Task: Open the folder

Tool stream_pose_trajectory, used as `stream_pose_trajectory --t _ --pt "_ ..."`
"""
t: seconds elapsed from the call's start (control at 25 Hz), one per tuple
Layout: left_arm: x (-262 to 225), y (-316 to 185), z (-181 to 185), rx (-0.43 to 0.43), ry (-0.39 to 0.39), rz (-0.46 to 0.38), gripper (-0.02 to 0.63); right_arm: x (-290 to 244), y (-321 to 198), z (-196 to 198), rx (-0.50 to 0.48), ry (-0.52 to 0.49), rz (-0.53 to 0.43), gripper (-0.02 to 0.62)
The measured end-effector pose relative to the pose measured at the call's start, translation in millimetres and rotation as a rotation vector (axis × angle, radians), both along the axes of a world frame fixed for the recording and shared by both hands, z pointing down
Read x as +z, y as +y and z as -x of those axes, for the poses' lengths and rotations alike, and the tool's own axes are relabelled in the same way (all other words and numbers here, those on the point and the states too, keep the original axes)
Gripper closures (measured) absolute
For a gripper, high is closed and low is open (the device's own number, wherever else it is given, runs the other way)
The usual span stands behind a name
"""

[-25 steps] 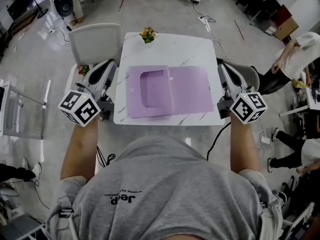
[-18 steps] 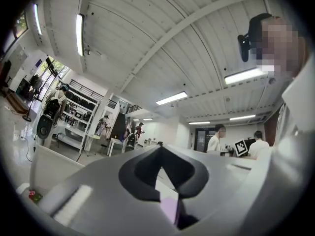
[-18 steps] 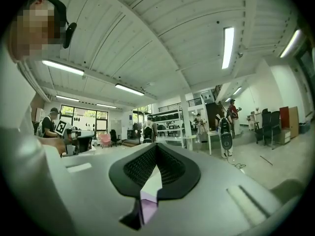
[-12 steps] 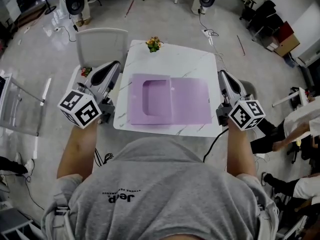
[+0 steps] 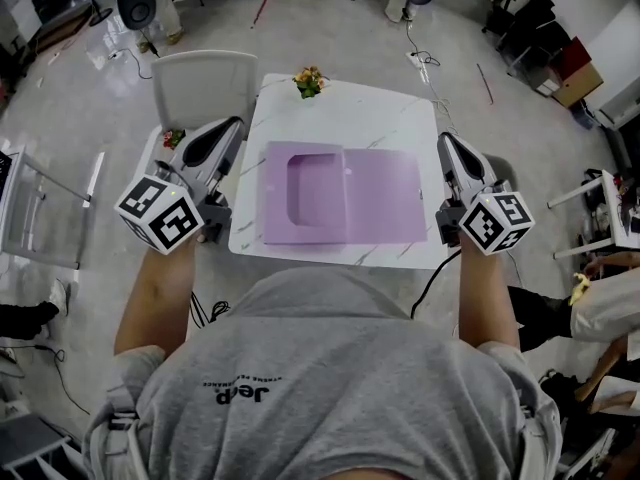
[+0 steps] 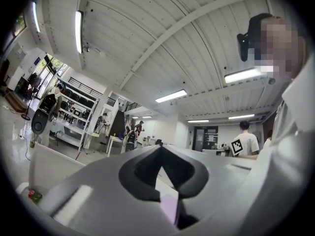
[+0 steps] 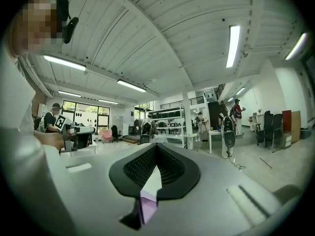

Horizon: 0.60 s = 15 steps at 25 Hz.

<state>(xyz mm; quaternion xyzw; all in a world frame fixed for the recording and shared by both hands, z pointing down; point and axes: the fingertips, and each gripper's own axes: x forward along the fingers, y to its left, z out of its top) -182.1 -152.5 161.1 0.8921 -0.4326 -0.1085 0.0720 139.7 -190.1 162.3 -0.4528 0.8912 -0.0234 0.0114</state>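
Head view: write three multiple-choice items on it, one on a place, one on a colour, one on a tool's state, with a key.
1. Where on the table do the flowers stand?
A. at its far edge
B. at its near edge
C. in its middle

2. What colour is the folder?
A. green
B. purple
C. black

3. How is the right tool?
A. shut and empty
B. clamped on paper
C. wide open

Key:
1 A: the flowers sit at the edge farthest from the person.
2 B: the folder is purple all over.
3 A: its jaws meet with nothing gripped between them.
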Motion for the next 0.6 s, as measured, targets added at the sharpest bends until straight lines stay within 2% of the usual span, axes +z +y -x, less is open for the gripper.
stream_pose_trajectory --t 0.6 --pt "-4.7 8.3 -10.2 0.014 -0.012 0.006 0.557 -2.3 5.6 -9.8 0.014 0.012 -0.001 0.594"
